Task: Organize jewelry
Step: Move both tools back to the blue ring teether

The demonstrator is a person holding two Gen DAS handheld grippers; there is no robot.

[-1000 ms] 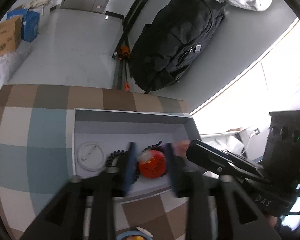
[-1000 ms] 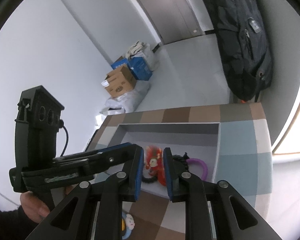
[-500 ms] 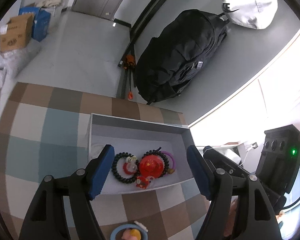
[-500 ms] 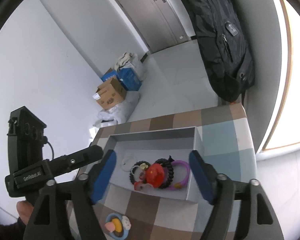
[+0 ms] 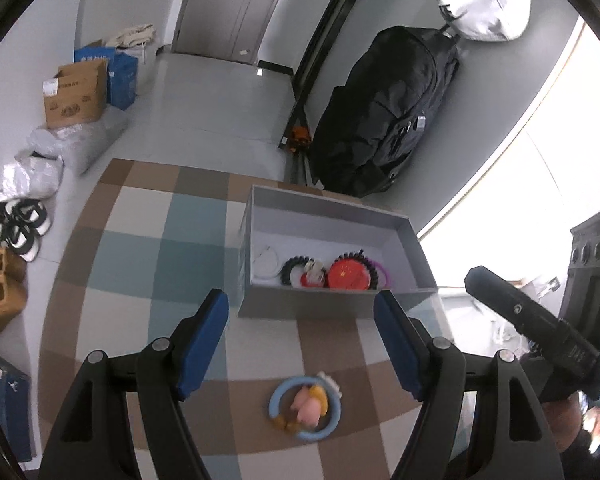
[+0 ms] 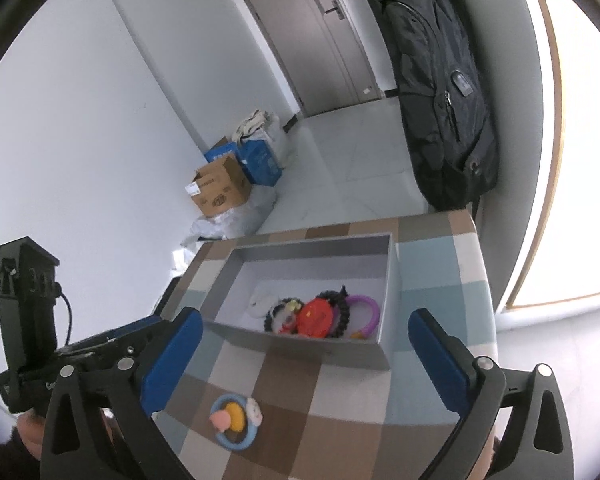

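A grey box (image 5: 312,307) stands on the checked table and holds a red round piece (image 5: 349,275), a black bead bracelet (image 5: 296,265), a purple ring (image 5: 382,270) and a white bracelet (image 5: 266,264). The box also shows in the right wrist view (image 6: 300,346). A light blue ring with pink and yellow charms (image 5: 306,406) lies on the table in front of the box, also in the right wrist view (image 6: 235,422). My left gripper (image 5: 302,344) is open and empty above that ring. My right gripper (image 6: 304,360) is open and empty, near the box's front wall.
The checked table (image 5: 140,248) ends near the box's far side. On the floor beyond are a black backpack (image 5: 384,116), cardboard boxes (image 5: 74,94), plastic bags and shoes (image 5: 20,228). The other gripper's body (image 5: 540,320) shows at the right.
Both grippers opened, letting go of the red pieces into the box, and pulled back toward me. The blue ring now lies between the left fingers.
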